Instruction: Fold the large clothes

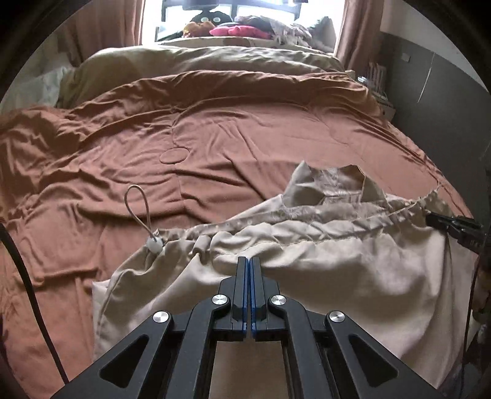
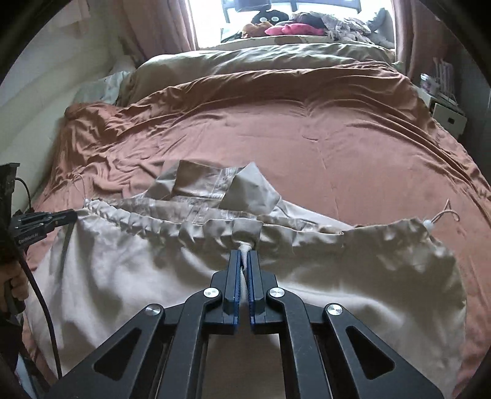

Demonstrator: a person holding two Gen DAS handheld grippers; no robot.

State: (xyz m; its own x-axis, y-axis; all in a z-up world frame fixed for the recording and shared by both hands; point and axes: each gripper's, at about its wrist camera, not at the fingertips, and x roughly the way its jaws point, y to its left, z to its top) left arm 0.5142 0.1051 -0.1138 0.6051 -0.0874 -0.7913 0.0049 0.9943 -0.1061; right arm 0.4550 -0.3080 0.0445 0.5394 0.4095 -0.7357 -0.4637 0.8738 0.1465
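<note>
A large beige garment (image 1: 322, 264) with a drawstring hem lies on the brown bedspread (image 1: 214, 138) at the near edge of the bed. My left gripper (image 1: 249, 261) is shut on a fold of the garment near its gathered hem. My right gripper (image 2: 244, 254) is shut on a pinch of the garment (image 2: 153, 276), which bulges between its pads. Each gripper shows in the other's view at the hem's end: the right one (image 1: 429, 218) and the left one (image 2: 73, 214). A cord loop with a white toggle (image 1: 154, 244) lies at the left hem end.
Tan pillows (image 1: 199, 61) lie at the head of the bed. Soft toys and clothes (image 1: 233, 26) sit on the window ledge behind. A nightstand with items (image 2: 442, 101) stands at the right. A wall (image 2: 30, 107) runs along the bed's left side.
</note>
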